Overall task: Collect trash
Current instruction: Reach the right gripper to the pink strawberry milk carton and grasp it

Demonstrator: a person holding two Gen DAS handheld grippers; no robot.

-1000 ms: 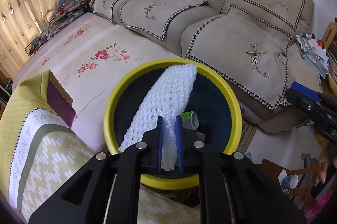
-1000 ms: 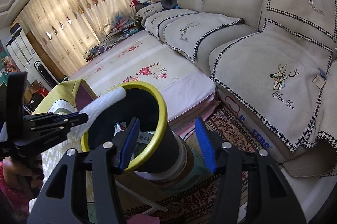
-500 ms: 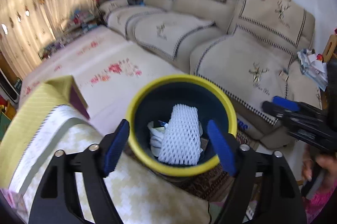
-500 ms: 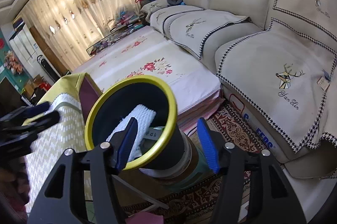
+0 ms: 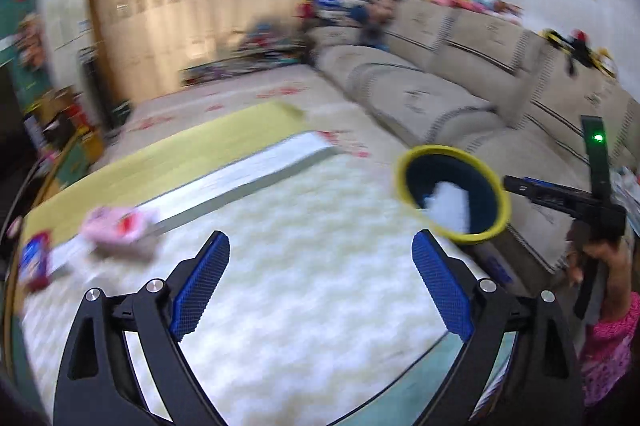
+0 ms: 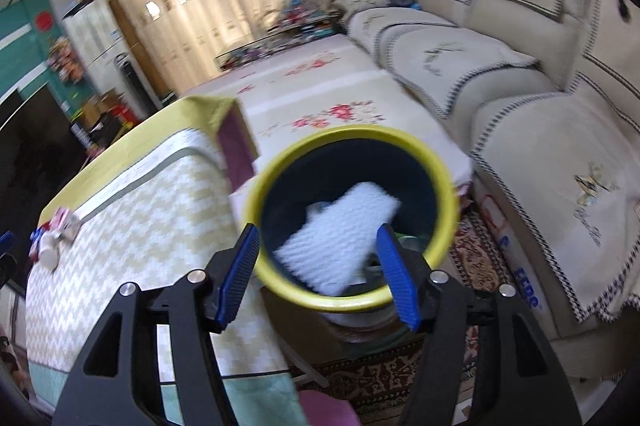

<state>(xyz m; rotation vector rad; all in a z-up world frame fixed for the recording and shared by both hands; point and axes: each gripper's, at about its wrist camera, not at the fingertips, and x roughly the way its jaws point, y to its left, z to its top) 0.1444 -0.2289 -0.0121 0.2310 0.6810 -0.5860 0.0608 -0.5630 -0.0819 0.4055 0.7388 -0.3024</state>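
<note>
A: White foam netting (image 6: 340,238) lies inside the yellow-rimmed bin (image 6: 448,185) beside the table; a second ago the left gripper (image 5: 320,290) pinched it over the rim. One piece collected.

B: And now its jaws are opening, nothing between them, over the zigzag tablecloth (image 5: 300,306).

A: The left view shows a pink wrapper (image 5: 120,232) lying far from the bin. In the right view it is tiny.

B: The right gripper (image 6: 318,272) stands apart, empty, framing the bin.
</note>
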